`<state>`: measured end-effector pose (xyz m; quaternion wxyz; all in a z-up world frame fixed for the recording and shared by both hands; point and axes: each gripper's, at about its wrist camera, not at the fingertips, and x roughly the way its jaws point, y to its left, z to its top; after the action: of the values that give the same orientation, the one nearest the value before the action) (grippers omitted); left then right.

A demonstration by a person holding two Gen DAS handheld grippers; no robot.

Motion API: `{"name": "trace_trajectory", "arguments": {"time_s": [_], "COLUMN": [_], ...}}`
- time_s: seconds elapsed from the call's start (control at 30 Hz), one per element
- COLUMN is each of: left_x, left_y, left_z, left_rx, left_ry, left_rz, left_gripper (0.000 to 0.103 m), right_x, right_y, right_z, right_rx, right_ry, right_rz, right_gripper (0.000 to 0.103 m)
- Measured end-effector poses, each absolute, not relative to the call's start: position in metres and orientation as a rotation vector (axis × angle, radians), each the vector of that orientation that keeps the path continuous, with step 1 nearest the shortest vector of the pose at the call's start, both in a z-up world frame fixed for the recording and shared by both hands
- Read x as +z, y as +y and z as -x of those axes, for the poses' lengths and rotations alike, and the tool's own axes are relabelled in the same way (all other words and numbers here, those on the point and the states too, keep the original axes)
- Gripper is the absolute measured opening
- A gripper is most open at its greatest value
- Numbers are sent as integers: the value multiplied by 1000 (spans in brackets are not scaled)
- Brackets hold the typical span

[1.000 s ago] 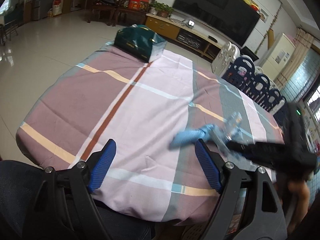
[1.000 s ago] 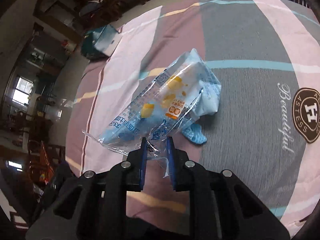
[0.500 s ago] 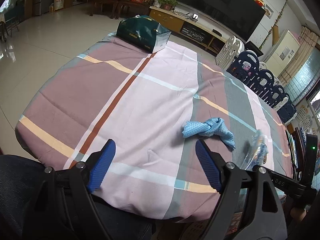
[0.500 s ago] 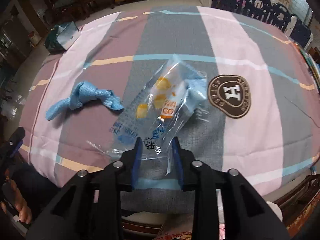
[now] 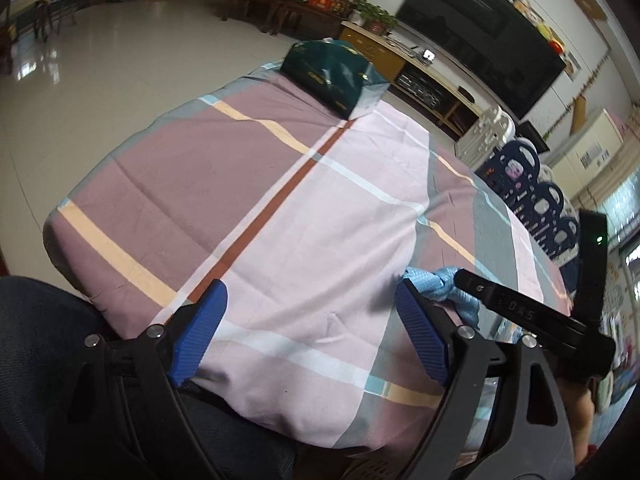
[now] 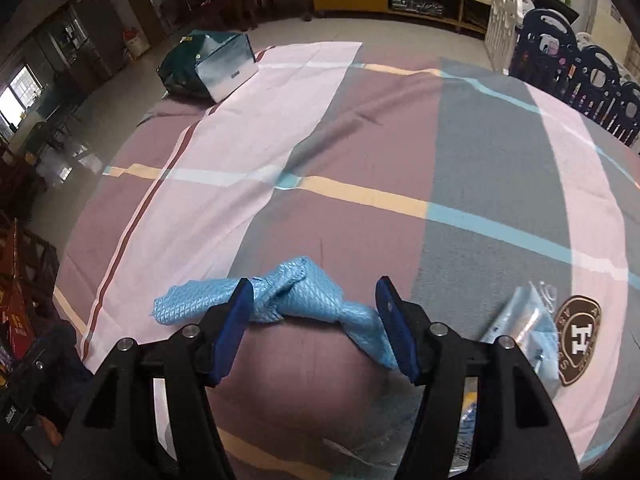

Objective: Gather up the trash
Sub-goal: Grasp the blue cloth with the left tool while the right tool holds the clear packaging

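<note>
A clear plastic snack wrapper (image 6: 524,328) lies loose on the tablecloth (image 6: 360,140), just right of my right gripper's fingers. My right gripper (image 6: 314,284) hangs over a knotted blue cloth (image 6: 296,296). Its jaws are opening, the cloth shows between the pads, and neither pad presses on it. My left gripper (image 5: 310,292) hovers above the near edge of the table, jaws opening, nothing between them. In the left wrist view the blue cloth (image 5: 436,280) peeks out beside the right tool's black arm (image 5: 520,314).
A dark green box (image 5: 332,72) stands at the table's far end, also seen as the green box (image 6: 208,68). A brown round logo patch (image 6: 580,340) marks the tablecloth at the right. Navy play-fence panels (image 6: 580,68) stand beyond the table. A person's trouser leg (image 5: 40,360) is at the near left.
My right gripper has let go of the wrapper, spread its jaws and swung left over the blue cloth. The wrapper now lies at the right. The left gripper widened slightly.
</note>
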<state>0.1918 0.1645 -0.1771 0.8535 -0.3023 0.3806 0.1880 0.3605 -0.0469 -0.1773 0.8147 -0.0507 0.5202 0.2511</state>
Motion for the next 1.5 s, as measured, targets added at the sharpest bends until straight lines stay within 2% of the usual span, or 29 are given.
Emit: {"name": "trace_trajectory", "arguments": {"time_s": [0.03, 0.07, 0.1, 0.23, 0.27, 0.4, 0.5, 0.63, 0.73, 0.83, 0.87, 0.9, 0.97, 1.27, 1.4, 1.5], "left_x": [-179, -180, -181, -183, -183, -186, -186, -185, -184, -183, -182, -182, -182, -184, -186, -187], "left_y": [168, 171, 173, 178, 179, 179, 173, 164, 154, 147, 144, 143, 142, 155, 162, 160], "left_z": [-191, -190, -189, -185, -185, -187, -189, -195, -199, -203, -204, -205, -206, -202, -198, -200], "left_rx": [400, 404, 410, 419, 421, 404, 383, 340, 299, 285, 283, 283, 284, 324, 339, 331], "left_ry": [802, 801, 798, 790, 790, 808, 823, 844, 862, 871, 871, 870, 870, 862, 851, 859], "left_rz": [658, 679, 698, 737, 742, 761, 735, 699, 654, 603, 589, 580, 565, 633, 676, 667], "left_gripper": [86, 86, 86, 86, 86, 87, 87, 88, 88, 88, 88, 88, 88, 88, 88, 88], "right_x": [-180, -182, -183, -183, -180, -158, -145, -162, -186, -199, -198, -198, -196, -188, -188, -183], "right_y": [-45, -43, -39, -34, -36, -62, -104, -165, -189, -182, -179, -175, -163, -87, -46, -51], "right_z": [-360, -359, -356, -326, -318, -290, -286, -297, -302, -303, -302, -302, -300, -307, -284, -266], "right_rx": [564, 591, 617, 774, 819, 867, 596, 201, 159, 148, 144, 160, 220, 438, 641, 726], "right_ry": [1133, 1155, 1171, 1249, 1260, 1199, 1110, 1112, 1167, 1171, 1155, 1139, 1130, 1129, 1153, 1172], "right_rz": [71, 38, 17, -66, -92, -133, -112, -193, -358, -355, -339, -331, -340, -169, -41, -56], "right_gripper": [48, 35, 28, 27, 28, 54, 68, 72, 72, 72, 69, 52, 29, 23, 23, 23]}}
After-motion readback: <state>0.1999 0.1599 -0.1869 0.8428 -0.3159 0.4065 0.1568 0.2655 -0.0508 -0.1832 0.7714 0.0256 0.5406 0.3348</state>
